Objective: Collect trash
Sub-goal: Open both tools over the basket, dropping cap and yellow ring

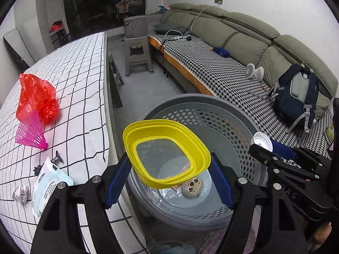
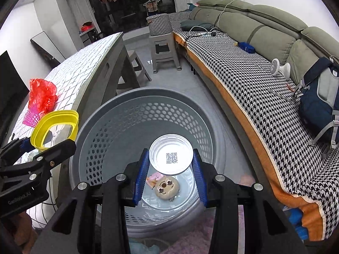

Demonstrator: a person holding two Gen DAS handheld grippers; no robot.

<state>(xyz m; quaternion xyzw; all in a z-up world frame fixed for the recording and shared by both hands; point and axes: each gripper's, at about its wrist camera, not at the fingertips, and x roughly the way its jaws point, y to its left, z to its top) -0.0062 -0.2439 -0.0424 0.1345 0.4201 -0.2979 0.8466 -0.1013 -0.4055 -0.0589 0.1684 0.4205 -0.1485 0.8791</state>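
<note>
My left gripper (image 1: 169, 160) is shut on a yellow-rimmed container with a clear bottom (image 1: 165, 154), held above the grey perforated basket (image 1: 201, 99). My right gripper (image 2: 170, 153) is shut on a round clear cup with a QR code on its base (image 2: 171, 156), also over the basket (image 2: 148, 92). At the basket's bottom lie a round beige cartoon-face item (image 2: 166, 187) and a pinkish wrapper (image 2: 153, 178). On the gridded table (image 1: 84, 84) to the left lie a red plastic bag (image 1: 36, 97), a pink shuttlecock (image 1: 31, 133), a mask packet (image 1: 48, 186) and crumpled paper (image 1: 20, 193).
A long sofa with a houndstooth cover (image 1: 211, 72) runs along the right, bearing a dark backpack (image 1: 296, 99), a small white fan (image 1: 254, 72) and cables. A grey stool (image 1: 137, 55) stands on the floor beyond the basket. A pinkish rug (image 2: 190, 239) lies under the basket.
</note>
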